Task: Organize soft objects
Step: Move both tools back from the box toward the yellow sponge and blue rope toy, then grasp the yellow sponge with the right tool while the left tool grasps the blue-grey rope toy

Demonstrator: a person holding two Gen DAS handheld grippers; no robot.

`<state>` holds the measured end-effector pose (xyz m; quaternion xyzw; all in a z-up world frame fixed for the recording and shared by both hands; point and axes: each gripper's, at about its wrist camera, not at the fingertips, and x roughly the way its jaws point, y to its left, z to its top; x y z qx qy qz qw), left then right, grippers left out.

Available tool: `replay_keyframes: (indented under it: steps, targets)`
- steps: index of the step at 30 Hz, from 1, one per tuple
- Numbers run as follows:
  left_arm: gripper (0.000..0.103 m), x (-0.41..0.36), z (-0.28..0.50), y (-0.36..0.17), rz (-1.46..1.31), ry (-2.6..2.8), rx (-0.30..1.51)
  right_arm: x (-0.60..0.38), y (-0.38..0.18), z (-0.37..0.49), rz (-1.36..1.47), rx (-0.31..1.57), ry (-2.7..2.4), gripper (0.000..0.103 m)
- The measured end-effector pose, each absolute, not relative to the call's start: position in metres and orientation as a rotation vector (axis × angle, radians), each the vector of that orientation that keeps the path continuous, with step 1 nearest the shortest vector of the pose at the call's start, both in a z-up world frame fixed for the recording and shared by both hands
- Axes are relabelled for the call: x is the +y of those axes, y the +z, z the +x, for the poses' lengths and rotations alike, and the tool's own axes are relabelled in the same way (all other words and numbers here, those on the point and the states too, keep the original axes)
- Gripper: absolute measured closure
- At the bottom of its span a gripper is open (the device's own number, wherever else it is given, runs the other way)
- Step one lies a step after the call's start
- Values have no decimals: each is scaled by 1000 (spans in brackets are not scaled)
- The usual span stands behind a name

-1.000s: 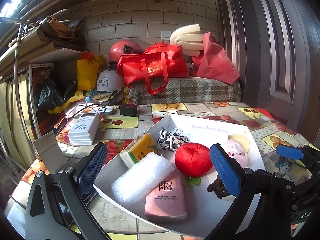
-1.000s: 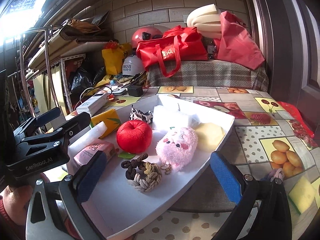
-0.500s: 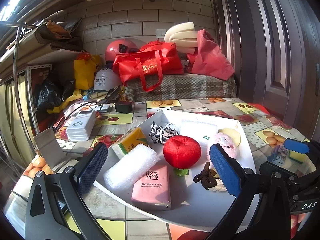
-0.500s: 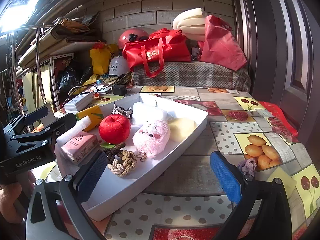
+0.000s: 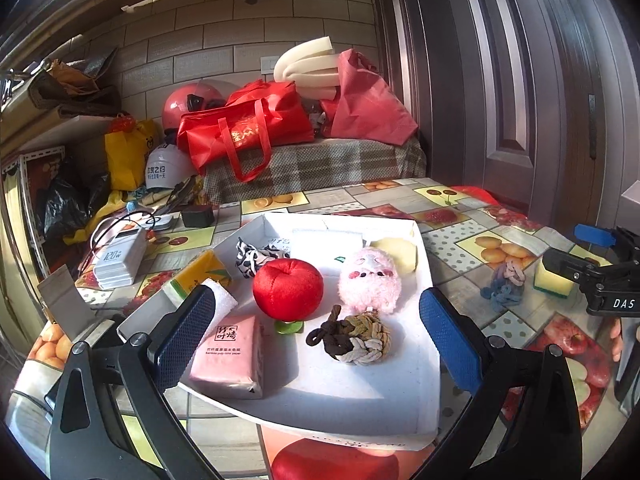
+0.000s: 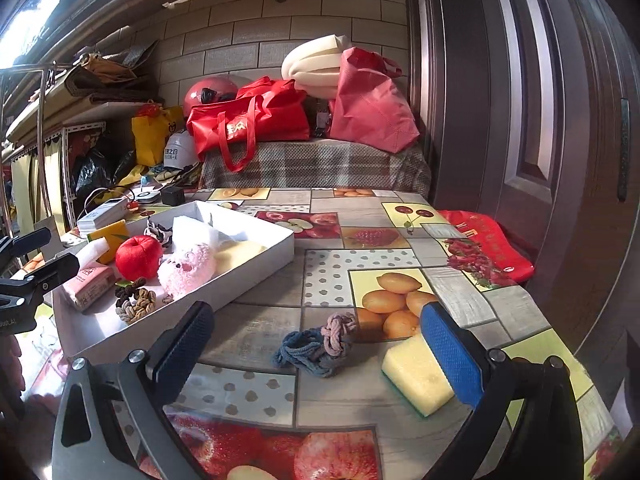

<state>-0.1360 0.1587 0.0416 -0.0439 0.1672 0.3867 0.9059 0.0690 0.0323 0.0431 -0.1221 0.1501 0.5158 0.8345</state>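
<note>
A white tray (image 5: 352,404) holds a red plush apple (image 5: 288,290), a pink fluffy toy (image 5: 370,282), a brown rope knot (image 5: 354,340), a pink tissue pack (image 5: 228,350), white foam and other soft items. My left gripper (image 5: 316,340) is open and empty over the tray's near end. My right gripper (image 6: 316,346) is open and empty just short of a blue and pink rope knot (image 6: 318,346) on the tablecloth, with a yellow sponge (image 6: 418,370) beside its right finger. The tray also shows in the right wrist view (image 6: 256,268), at left.
A white power bank (image 5: 120,256), a black charger (image 5: 198,216) and cables lie behind the tray at left. Red bags (image 5: 244,132), helmets and foam are piled on a plaid-covered bench at the back. A dark door (image 6: 540,120) stands at right.
Both grippers have pulled back from the tray. The right gripper swung right, so the rope knot and the yellow sponge on the tablecloth now lie between its fingers. Both stayed open.
</note>
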Motion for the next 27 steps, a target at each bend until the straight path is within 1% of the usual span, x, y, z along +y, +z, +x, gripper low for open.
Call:
replay_keyframes:
  steps: [4,9,11,14,16,18,19,20,21,22,23,27]
  targets:
    - [0,133,-102,38,-71,608,421,10,41,111,-299,377,1032,0]
    - [0,99,-56,33,23,462,521,2,28,144,-408,505,1063,0]
    - [0,94,-39,30,29,420,558,1,26,148,-393,534,1092,0]
    - [0,97,-13,24,-11,366,630,15,17,144,-470,584,1133,0]
    - [0,102,1,19,-44,357,673,26,13,138,-534,567,1147,0]
    - [0,108,14,16,-71,363,701,36,10,134,-593,556,1143,4]
    - [0,111,19,15,-79,370,710,40,6,135,-615,574,1143,12]
    - [0,113,25,14,-86,374,720,44,1,138,-634,613,1146,32]
    - [0,115,32,13,-91,377,733,45,-1,142,-624,644,1165,39]
    - [0,117,38,11,-95,377,747,43,1,145,-594,657,1181,57]
    - [0,118,44,10,-90,373,759,40,1,149,-573,665,1164,63]
    - [0,113,66,6,-31,371,791,28,6,167,-462,701,1125,63]
